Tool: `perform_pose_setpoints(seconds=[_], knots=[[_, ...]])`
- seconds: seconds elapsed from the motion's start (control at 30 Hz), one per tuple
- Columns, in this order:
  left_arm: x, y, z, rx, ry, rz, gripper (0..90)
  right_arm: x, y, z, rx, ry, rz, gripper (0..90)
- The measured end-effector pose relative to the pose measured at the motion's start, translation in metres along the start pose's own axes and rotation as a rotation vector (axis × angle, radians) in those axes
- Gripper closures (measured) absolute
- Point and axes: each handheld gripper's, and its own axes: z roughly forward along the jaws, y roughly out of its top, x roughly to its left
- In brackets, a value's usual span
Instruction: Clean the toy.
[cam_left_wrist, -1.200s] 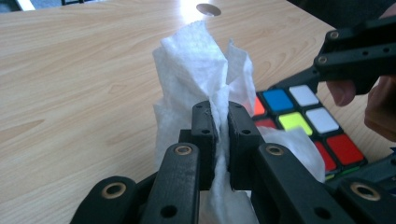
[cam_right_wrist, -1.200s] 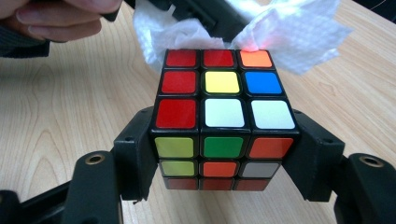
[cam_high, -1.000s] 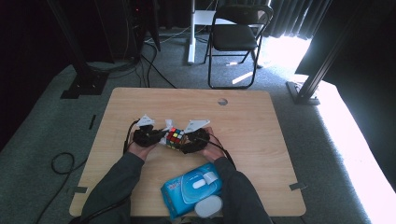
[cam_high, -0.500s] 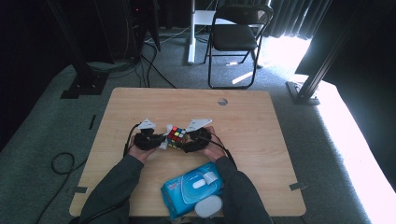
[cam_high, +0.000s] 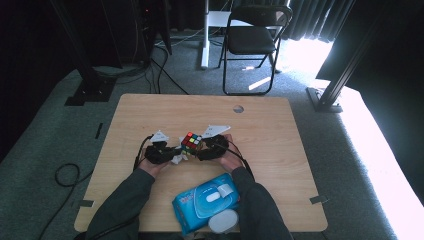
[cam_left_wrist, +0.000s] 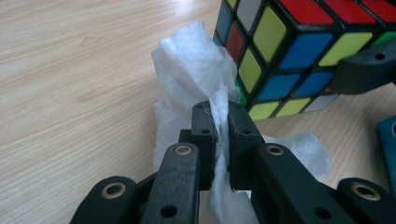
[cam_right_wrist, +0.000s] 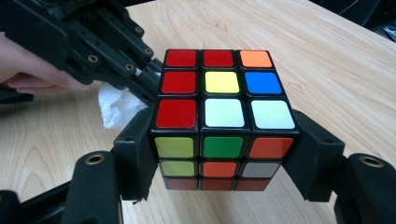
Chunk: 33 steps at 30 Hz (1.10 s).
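On the surface, near edge: a person sits with both forearms resting on the wooden surface (cam_high: 280, 150), one gripper in each hand.
Left gripper (cam_high: 172, 154): held low over the wood at the left of the cube; in its own view its jaws are together, clamped on a thin fold of the white wipe (cam_left_wrist: 196, 84).
White wipe: crumpled, rising between the left jaws and spreading on the wood beneath them; its upper bunch lies against the side of the cube, touching it.
Right gripper (cam_high: 200, 150): held at the right of the cube; in its own view its jaws stand apart at the width of the cube, one pressed on each side face, so they are clamped on it.
Cube (cam_right_wrist: 219, 116): a colour puzzle cube, between the two grippers near the middle of the surface; top face shows red, orange, yellow, blue and white squares; front face shows yellow-green, green, orange and grey squares. Whether its base touches the wood cannot be told.
Pack of wipes (cam_high: 205, 202): blue, flat, with a white flap on top; it lies between the person's forearms, close to the near edge, apart from the cube.
White round lid (cam_high: 223, 221): just beside the pack, at the edge.
Folding chair (cam_high: 255, 40): on the carpet beyond the far edge.
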Motion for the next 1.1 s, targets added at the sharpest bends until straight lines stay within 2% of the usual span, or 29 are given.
perform_pose_setpoints(seconds=[0.53,0.87,1.1], knots=[[-0.004,-0.007,0.005,0.017,0.01,0.013,83.8,-0.001,0.001,0.002,-0.013,-0.031,0.03,34.3],[-0.012,-0.006,0.008,0.028,0.001,0.057,83.8,0.001,0.004,0.004,-0.012,-0.039,0.026,34.3],[-0.023,-0.005,0.013,0.035,-0.001,0.105,83.9,0.001,0.004,0.006,-0.008,-0.036,0.03,34.3]])
